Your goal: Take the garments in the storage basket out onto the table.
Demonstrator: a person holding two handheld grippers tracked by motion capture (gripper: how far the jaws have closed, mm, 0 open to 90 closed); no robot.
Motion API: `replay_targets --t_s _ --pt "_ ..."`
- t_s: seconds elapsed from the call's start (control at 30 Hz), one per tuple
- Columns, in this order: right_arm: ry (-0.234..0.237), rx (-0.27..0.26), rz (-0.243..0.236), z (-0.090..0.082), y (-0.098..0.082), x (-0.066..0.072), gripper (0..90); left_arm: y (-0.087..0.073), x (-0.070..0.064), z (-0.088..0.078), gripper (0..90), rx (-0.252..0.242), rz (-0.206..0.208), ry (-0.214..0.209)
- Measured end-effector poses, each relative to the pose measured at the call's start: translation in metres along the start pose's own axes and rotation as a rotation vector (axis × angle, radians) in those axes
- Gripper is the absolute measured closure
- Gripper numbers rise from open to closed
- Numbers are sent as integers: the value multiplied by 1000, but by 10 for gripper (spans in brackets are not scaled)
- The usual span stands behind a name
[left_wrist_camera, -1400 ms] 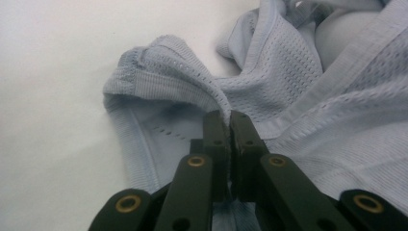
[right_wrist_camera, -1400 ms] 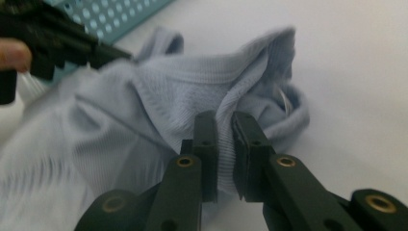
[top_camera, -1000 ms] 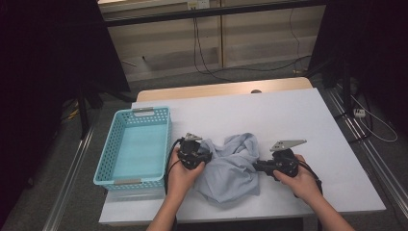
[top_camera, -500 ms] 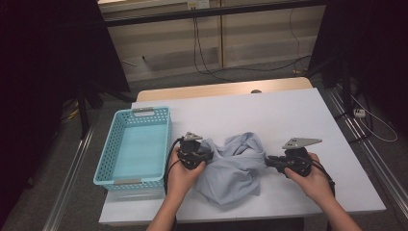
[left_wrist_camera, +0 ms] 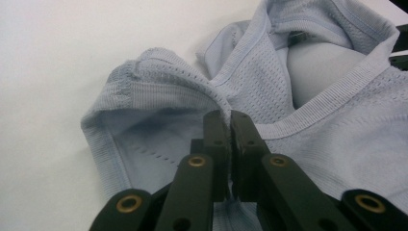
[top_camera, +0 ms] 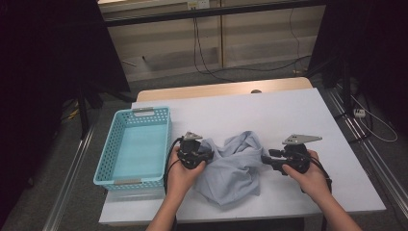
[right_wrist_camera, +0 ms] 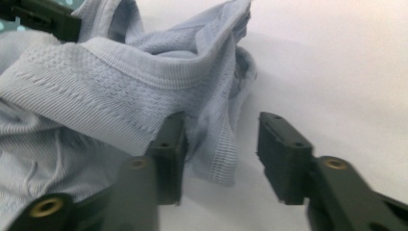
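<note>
A crumpled light-blue mesh garment [top_camera: 235,166] lies on the white table [top_camera: 269,113] near its front edge. At the garment's left side my left gripper [top_camera: 209,154] is shut on a fold of its ribbed hem [left_wrist_camera: 192,91]; in the left gripper view the two jaws meet with cloth pinched between them [left_wrist_camera: 230,126]. My right gripper [top_camera: 265,160] is at the garment's right edge, open. In the right gripper view [right_wrist_camera: 221,139] a ribbed edge of the garment [right_wrist_camera: 216,144] hangs between the spread jaws, against the left one.
A turquoise plastic basket [top_camera: 137,144] stands at the table's left, beside my left hand, with nothing inside. Bare white tabletop stretches behind and to the right of the garment. Cables lie on the floor [top_camera: 216,62] beyond the table.
My right gripper has drawn back to the right, away from the middle of the garment to its right edge. The left gripper has kept its hold and stayed put.
</note>
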State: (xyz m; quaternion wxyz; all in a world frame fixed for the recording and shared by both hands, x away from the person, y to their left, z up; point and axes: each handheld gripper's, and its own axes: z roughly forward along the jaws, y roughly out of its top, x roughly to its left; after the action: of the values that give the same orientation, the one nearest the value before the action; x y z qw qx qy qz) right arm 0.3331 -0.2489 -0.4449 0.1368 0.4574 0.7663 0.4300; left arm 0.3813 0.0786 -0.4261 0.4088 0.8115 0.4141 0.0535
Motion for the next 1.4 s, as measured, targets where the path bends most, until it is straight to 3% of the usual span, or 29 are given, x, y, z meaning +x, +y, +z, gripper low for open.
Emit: replay_targets --t_s 0.2,0.27,0.7,1.1,1.33,1.4 --pt "-13 -11 7 -2 6 -1 387 0 1 0 869 2 -2 -2" --pt "-38 -26 16 -4 9 -3 262 0 0 -1 869 -7 -6 -4" --pt "-56 -63 14 -15 28 -5 170 2 -1 -4 869 -25 -6 -4" --pt "-59 -95 17 -16 50 -6 149 2 0 -4 869 -20 -4 -5" --pt "-95 -95 20 -8 64 -15 157 2 0 -5 869 -14 -6 -7" --pt "-128 -85 32 0 70 -22 165 2 0 -5 869 -14 -5 -8"
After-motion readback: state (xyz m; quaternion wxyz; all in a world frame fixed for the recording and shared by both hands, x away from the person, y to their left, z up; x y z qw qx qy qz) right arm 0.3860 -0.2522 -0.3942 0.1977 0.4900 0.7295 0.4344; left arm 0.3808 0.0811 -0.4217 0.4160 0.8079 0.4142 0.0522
